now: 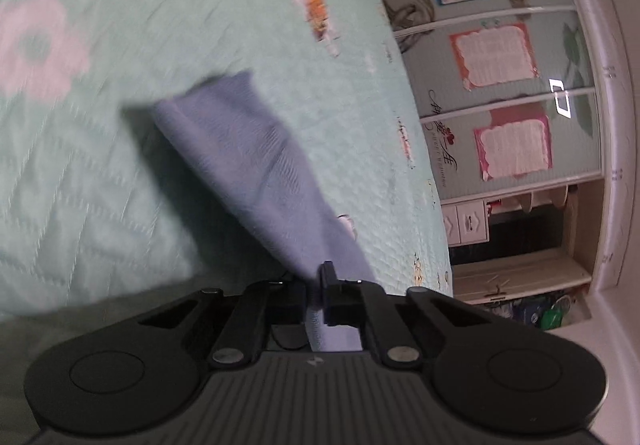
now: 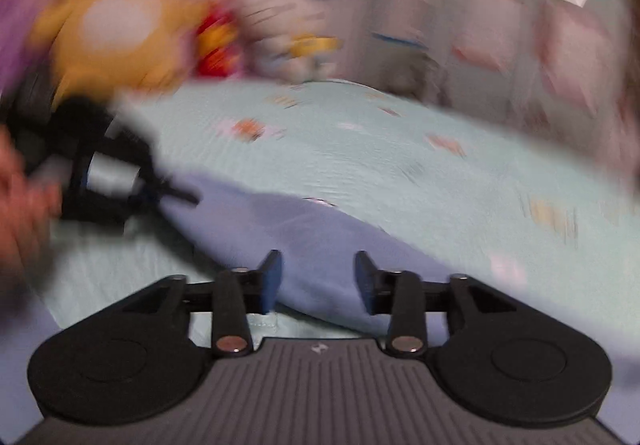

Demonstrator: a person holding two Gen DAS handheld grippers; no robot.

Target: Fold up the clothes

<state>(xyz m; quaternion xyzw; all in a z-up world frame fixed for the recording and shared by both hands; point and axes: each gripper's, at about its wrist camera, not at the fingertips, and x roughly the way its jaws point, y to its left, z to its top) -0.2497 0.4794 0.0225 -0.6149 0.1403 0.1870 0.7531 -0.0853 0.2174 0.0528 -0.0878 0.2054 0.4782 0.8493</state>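
Pinching a fold of the blue garment (image 1: 256, 165) at the lower centre of the left wrist view, the left gripper (image 1: 314, 293) has its fingers pressed together on the cloth, which stretches up toward the frame's middle over the mint quilted bedspread (image 1: 120, 5). A wardrobe door with paper sheets (image 1: 496, 57) fills the right side. In the blurred right wrist view, the right gripper (image 2: 318, 277) stands spread, its fingers either side of the garment's lower edge (image 2: 320, 245) at lower centre. The other gripper (image 2: 120, 173) and a hand (image 2: 24, 205) show at left, plush toys (image 2: 120, 17) at upper left.
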